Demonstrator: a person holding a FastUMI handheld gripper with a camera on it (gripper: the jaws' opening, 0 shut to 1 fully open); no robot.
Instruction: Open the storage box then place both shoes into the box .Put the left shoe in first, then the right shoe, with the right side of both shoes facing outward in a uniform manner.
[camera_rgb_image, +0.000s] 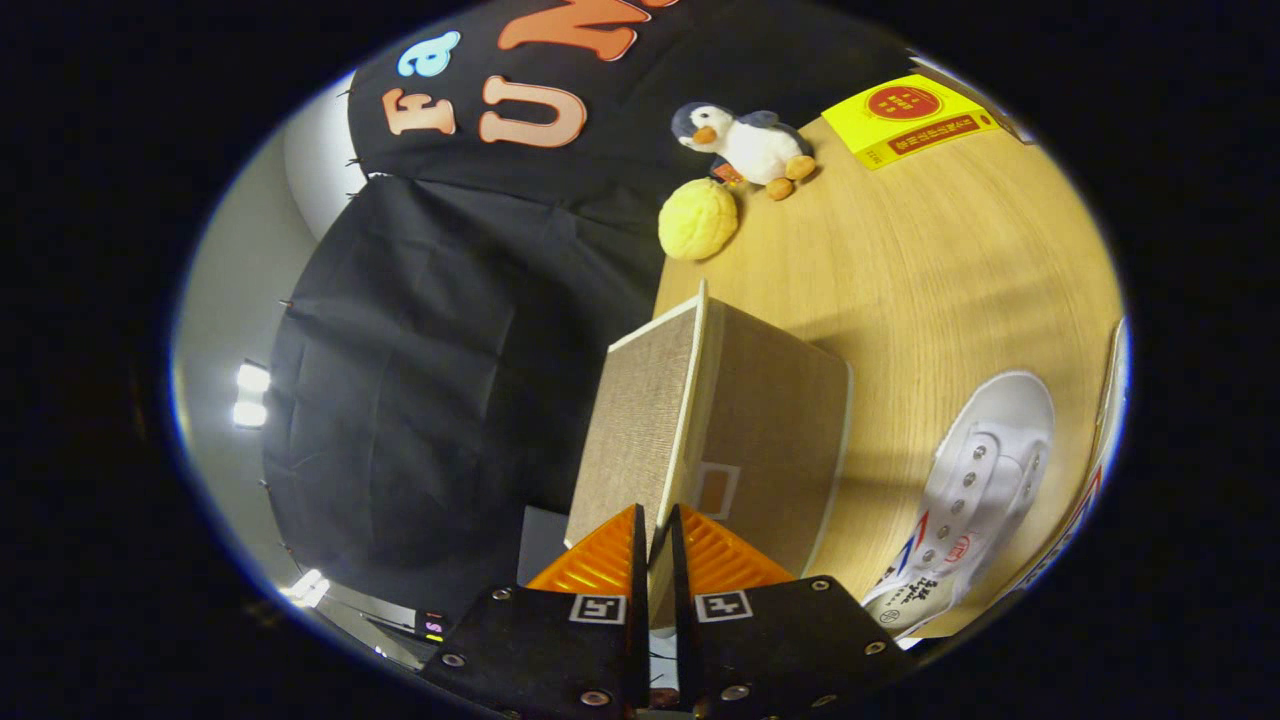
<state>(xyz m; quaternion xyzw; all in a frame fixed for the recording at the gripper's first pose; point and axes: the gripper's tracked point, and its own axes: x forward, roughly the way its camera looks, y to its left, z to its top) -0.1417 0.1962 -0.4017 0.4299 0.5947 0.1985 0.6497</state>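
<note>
gripper (655, 540): orange fingers nearly closed, pinching the lid's edge between them
lid (640, 420): raised on edge, just ahead of the fingers
storage box (780, 440): beneath the lid on the wooden table (900, 250), inside hidden
white shoe (975, 490): on table, beside box

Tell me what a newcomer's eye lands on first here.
The gripper, its orange fingers pinched on the edge of the storage box lid, raised from the storage box. Next, a white shoe lies on the wooden table beside the box; beyond it sit a plush penguin and yellow bun toy.
</note>
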